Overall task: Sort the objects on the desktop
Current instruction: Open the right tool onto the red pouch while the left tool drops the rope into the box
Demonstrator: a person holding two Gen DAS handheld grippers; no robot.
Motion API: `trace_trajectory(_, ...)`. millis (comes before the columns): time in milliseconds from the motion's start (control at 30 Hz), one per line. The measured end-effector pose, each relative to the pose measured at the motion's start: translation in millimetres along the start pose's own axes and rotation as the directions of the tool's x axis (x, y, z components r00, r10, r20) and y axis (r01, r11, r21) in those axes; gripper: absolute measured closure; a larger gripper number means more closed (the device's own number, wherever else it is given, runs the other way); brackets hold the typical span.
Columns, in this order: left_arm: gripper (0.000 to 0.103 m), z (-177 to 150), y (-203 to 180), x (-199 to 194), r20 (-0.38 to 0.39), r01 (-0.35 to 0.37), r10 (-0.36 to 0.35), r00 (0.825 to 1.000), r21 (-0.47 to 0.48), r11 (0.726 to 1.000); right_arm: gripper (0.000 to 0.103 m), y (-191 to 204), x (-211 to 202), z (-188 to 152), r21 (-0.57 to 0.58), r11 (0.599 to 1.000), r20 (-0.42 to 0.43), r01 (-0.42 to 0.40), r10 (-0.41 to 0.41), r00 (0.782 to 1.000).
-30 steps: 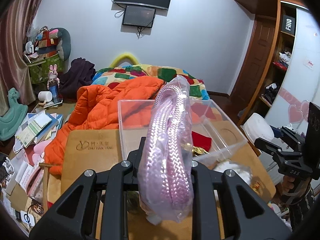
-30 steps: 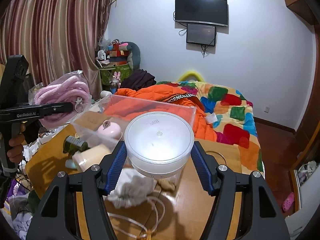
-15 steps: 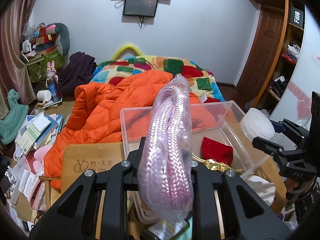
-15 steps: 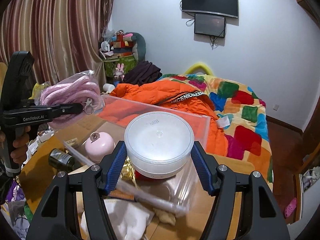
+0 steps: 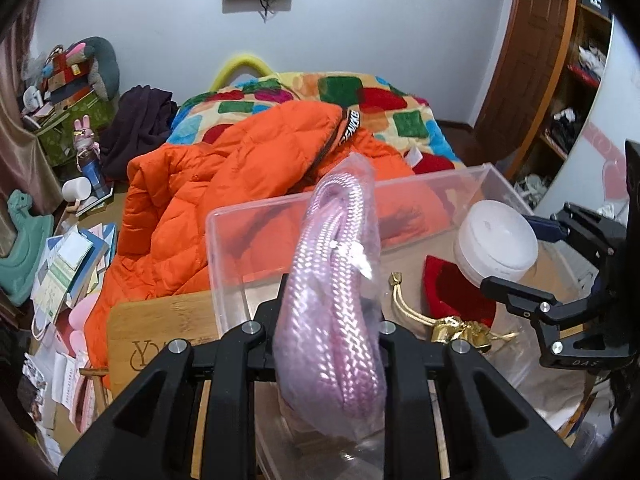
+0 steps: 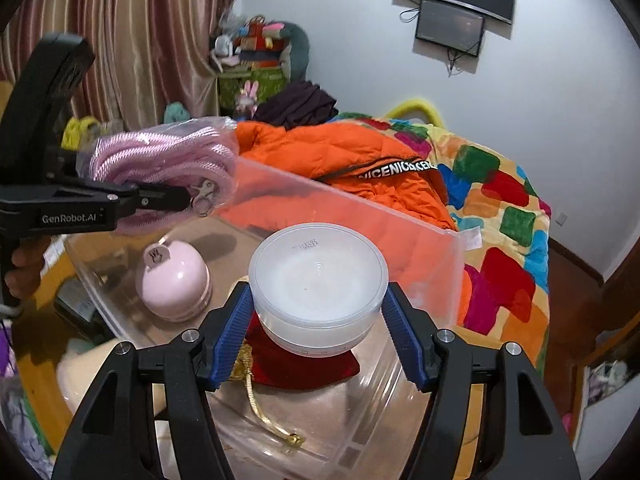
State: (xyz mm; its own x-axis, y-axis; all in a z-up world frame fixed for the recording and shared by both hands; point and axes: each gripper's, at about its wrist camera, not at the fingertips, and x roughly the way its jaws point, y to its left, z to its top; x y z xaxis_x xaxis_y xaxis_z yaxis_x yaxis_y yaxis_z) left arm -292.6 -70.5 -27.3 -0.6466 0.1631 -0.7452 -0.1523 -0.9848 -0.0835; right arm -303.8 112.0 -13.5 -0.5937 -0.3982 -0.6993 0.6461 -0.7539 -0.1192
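My left gripper (image 5: 326, 320) is shut on a bagged pink rope (image 5: 336, 292) and holds it over the near left part of the clear plastic bin (image 5: 280, 208); the rope also shows in the right wrist view (image 6: 160, 160). My right gripper (image 6: 318, 312) is shut on a round white lidded container (image 6: 318, 280) and holds it above the bin (image 6: 452, 256), over a red velvet pouch (image 6: 308, 372) with gold cord. The container also shows in the left wrist view (image 5: 496, 244). A pink dome-shaped object (image 6: 172, 284) lies in the bin.
The bin stands on a wooden table (image 5: 156, 332). An orange jacket (image 5: 224, 184) and a colourful quilt (image 6: 500, 200) lie on the bed behind. Books and papers (image 5: 68, 264) pile up on the left. A dark bottle (image 6: 76, 304) lies beside the bin.
Both grippers have moved forward and down over the bin. The rope and the white container now hang above the bin's inside, with the red pouch under the container.
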Motion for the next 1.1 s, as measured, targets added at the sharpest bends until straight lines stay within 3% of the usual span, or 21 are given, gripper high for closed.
trace_trajectory(367, 0.082, 0.1, -1.5, 4.2, -0.033, 0.001, -0.001, 0.999, 0.007, 1.0, 0.041, 0.5, 13.8, 7.4, 0.012, 0.999, -0.081, -0.034, 0.035, 0.996)
trace_trajectory(567, 0.078, 0.5, -2.2, -1.9, -0.033, -0.005, 0.005, 0.999, 0.012, 1.0, 0.041, 13.9, 7.5, 9.6, -0.044, 0.999, -0.056, -0.004, 0.001, 0.998)
trace_trajectory(767, 0.058, 2.5, -0.2, -23.7, 0.024, -0.008, 0.008, 1.0, -0.006, 1.0, 0.038, 30.6, -8.6, 12.5, -0.106, 0.992, 0.004, 0.07, -0.07, 0.998)
trace_trajectory(1100, 0.028, -3.0, -6.2, -83.7, 0.141, -0.04, 0.041, 0.989, -0.009, 0.999, 0.026, 21.2, -59.8, 11.8, 0.003, 0.996, 0.103, 0.094, -0.093, 0.99)
